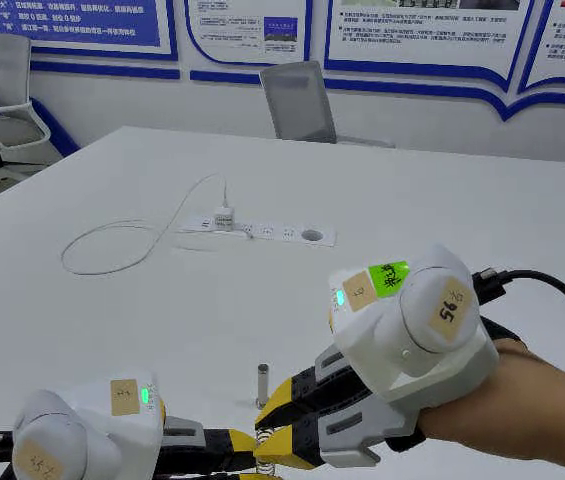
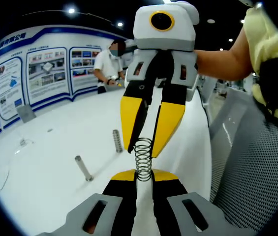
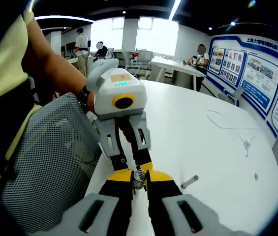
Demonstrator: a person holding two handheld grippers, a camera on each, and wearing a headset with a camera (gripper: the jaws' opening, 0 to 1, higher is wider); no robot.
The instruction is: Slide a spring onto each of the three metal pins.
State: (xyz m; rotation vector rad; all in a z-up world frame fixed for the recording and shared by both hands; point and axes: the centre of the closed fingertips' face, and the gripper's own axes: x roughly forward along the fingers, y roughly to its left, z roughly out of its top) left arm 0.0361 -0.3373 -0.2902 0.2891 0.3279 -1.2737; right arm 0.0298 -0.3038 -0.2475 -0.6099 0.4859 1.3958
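Nearest the person, the left gripper [image 2: 143,176] has its yellow-tipped black jaws drawn narrow on the lower end of a small bare-steel coil spring [image 2: 143,156]. The right gripper [image 3: 139,175] meets it nose to nose, its jaws set close on either side of the coil's other end; whether they press on it I cannot tell. The spring hangs between the two tools, above the near edge of the broad white table [image 1: 412,200]. Just to the person's side of the spring, past that edge, stands a grey mesh chair back [image 2: 257,167], with a bare forearm [image 1: 532,410] behind the right tool.

Just beyond the spring a short grey metal pin [image 1: 262,384] stands upright on the tabletop, apart from both tools, with bare white surface all round it. The left gripper view gives two such pins, one [image 2: 117,141] close beside the spring and another [image 2: 83,168] further off to its side, both bare of springs. The right gripper view gives one pin [image 3: 189,182] beside the spring.

Well beyond the spring lie a flat white power strip [image 1: 262,232] and a looped white cable [image 1: 112,245] plugged into it; open table lies between them and the pin. Farthest from the spring, a grey office chair [image 1: 300,102] stands at the far edge, and blue-framed wall boards [image 1: 412,30] hang behind it.
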